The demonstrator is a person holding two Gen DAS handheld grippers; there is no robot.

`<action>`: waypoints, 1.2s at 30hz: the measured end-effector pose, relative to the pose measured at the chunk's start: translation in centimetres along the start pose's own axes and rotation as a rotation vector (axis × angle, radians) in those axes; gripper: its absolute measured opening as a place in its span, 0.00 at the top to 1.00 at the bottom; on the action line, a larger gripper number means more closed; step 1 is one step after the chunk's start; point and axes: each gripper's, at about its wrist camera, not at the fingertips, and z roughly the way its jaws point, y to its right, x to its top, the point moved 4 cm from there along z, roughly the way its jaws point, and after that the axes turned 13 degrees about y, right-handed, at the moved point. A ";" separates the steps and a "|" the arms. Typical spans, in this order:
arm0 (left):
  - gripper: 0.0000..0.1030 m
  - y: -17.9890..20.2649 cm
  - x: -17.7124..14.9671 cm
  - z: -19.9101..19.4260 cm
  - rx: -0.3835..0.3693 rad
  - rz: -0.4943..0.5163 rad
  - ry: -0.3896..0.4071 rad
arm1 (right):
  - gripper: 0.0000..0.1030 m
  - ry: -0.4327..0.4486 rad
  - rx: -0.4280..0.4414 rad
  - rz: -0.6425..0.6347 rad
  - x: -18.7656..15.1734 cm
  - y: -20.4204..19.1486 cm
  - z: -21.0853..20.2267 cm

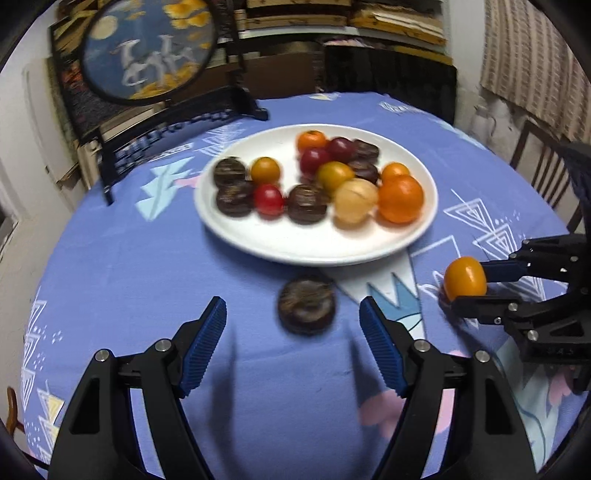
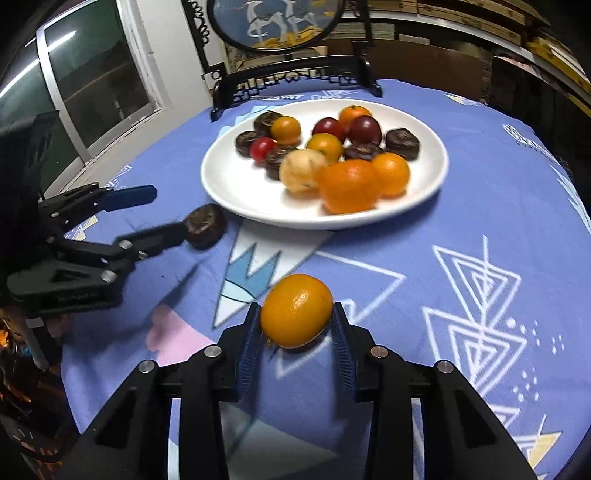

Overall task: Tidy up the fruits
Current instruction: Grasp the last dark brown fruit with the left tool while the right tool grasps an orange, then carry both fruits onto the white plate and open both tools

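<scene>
A white plate [image 1: 314, 251] [image 2: 295, 218] holds several small fruits: orange, red, dark brown and one pale yellow. One dark brown fruit [image 1: 306, 306] [image 2: 205, 225] lies on the blue cloth just in front of the plate. My left gripper [image 1: 291, 301] [image 2: 168, 210] is open around it, with a gap on both sides in the left wrist view. To the right, my right gripper [image 2: 295, 310] [image 1: 467, 282] is shut on an orange fruit [image 2: 296, 310] [image 1: 464, 277], held just above the cloth.
A round painted screen on a dark carved stand [image 1: 147, 48] [image 2: 277, 22] stands at the table's far side, behind the plate. A wooden chair [image 1: 535, 155] sits past the right edge. A window [image 2: 92, 74] is on the left.
</scene>
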 end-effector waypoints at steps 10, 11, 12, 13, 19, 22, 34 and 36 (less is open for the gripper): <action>0.30 0.6 0.4 2.9 0.007 -0.056 -0.049 | 0.63 0.002 0.035 0.003 -0.6 -0.4 -0.3; 0.30 0.6 0.3 3.0 0.008 -0.052 -0.053 | 0.63 0.000 0.036 0.006 -0.6 -0.4 -0.3; 0.30 0.6 0.3 3.0 0.008 -0.051 -0.056 | 0.63 0.000 0.034 0.008 -0.6 -0.3 -0.2; 0.30 0.6 0.3 3.0 0.007 -0.053 -0.059 | 0.63 0.000 0.034 0.009 -0.6 -0.3 -0.3; 0.46 0.6 0.1 3.4 -0.001 -0.073 -0.084 | 0.62 0.001 0.029 0.009 -0.7 -0.3 -0.3; 0.60 0.4 0.0 3.3 0.023 -0.075 -0.085 | 0.62 0.000 0.028 0.007 -0.7 -0.3 -0.2; 0.60 2.0 -0.2 1.0 -0.009 -0.032 -0.056 | 0.62 -0.005 0.033 -0.020 -0.6 -1.3 -0.4; 0.60 2.2 -0.2 0.7 -0.011 -0.027 -0.051 | 0.62 -0.001 0.029 -0.020 -0.7 -1.2 -0.7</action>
